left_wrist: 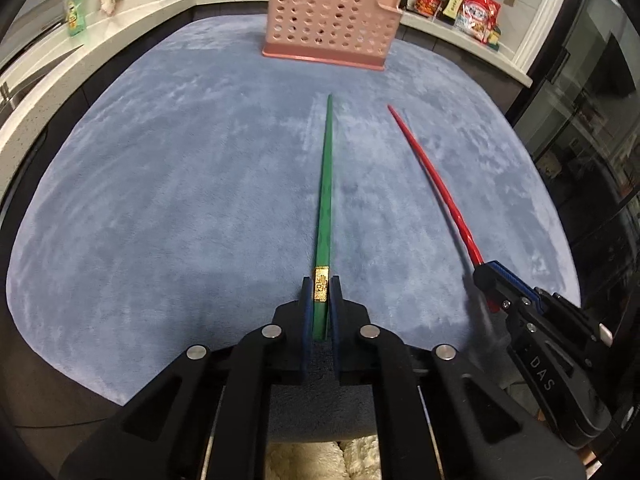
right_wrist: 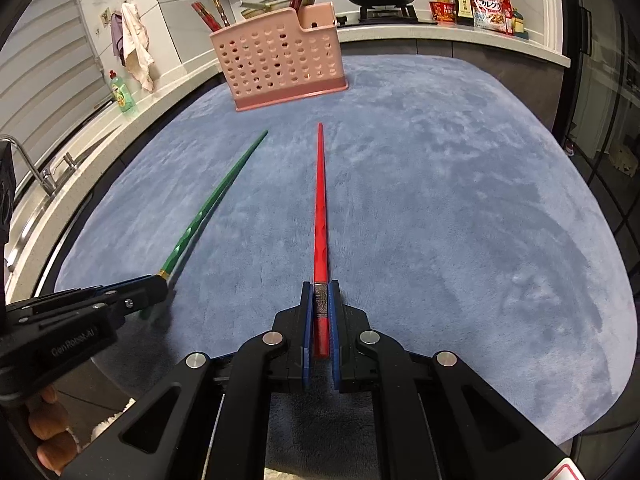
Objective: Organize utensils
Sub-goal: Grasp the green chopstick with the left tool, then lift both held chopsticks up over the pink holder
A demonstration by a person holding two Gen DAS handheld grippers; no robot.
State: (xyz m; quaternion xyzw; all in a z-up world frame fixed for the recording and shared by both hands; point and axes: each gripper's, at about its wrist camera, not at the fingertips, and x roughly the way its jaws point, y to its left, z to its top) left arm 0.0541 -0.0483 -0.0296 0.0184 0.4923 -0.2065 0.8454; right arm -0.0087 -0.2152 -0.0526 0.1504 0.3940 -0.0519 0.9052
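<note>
My right hand-held gripper (left_wrist: 486, 276) body: "DAS"
My left hand-held gripper (right_wrist: 158, 286) body: "GenRobot.AI"
Red cereal bag (right_wrist: 491, 7), far beyond my right hand-held gripper: "Calbee", Japanese lettering
Other packets: unreadable

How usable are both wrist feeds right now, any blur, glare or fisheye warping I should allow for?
Left wrist: the green chopstick is sharp in the left gripper; fisheye bows the red chopstick and the blue mat edge; the right gripper is slightly smeared.
Right wrist: sharp, even light, soft sheen on the mat; the pink caddy leans from distortion.
</note>
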